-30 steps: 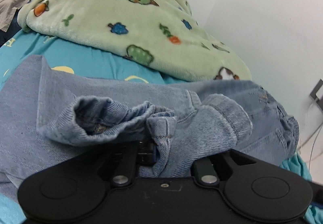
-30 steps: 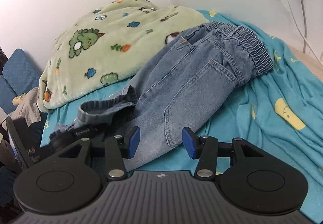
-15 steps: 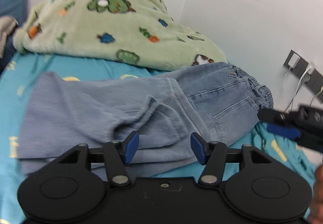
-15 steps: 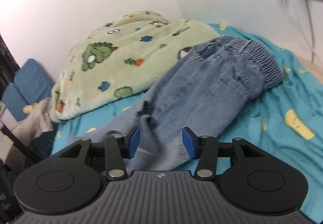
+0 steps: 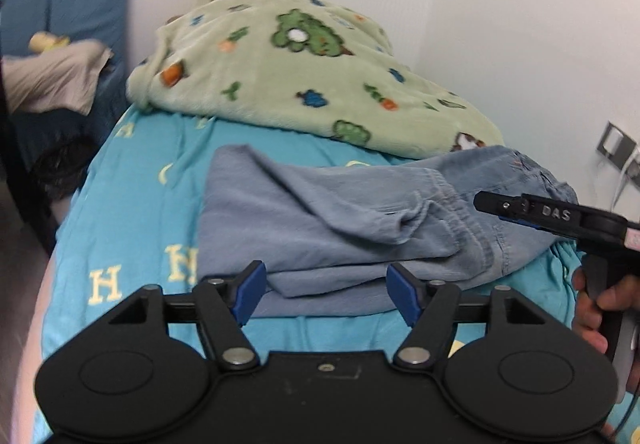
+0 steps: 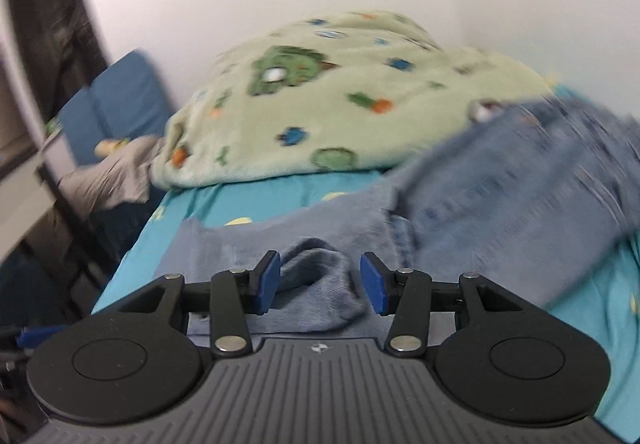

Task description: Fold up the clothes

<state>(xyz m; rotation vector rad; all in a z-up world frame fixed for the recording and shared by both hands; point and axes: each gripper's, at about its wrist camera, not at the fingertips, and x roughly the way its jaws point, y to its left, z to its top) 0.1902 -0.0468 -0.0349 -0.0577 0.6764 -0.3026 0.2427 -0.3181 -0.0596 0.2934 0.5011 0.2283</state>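
Left gripper (image 5: pixel 326 294): its jaws are opening and gripping nothing; the blue pads are standing apart over the near edge of the bed, with the folded denim edge lying just beyond them.
Right gripper (image 6: pixel 318 282): its jaws are standing released and gripping nothing; a rumpled cuff of denim is lying between the pads, which are not pressing on it. In the left wrist view it is reaching in from the right over the jeans, held in a hand (image 5: pixel 596 308).
Jeans (image 5: pixel 360 220): lying across the middle of the bed, legs folded over toward the left edge, waistband lying toward the right edge near the wall.
Bed sheet (image 5: pixel 132 212): turquoise with pale letters, covering the bed under the jeans.
Green blanket (image 5: pixel 304 80): lying bunched along the far edge of the bed, its lower right end touching the jeans.
Wall outlet (image 5: pixel 616 146): sitting on the white wall beyond the bed's right edge.
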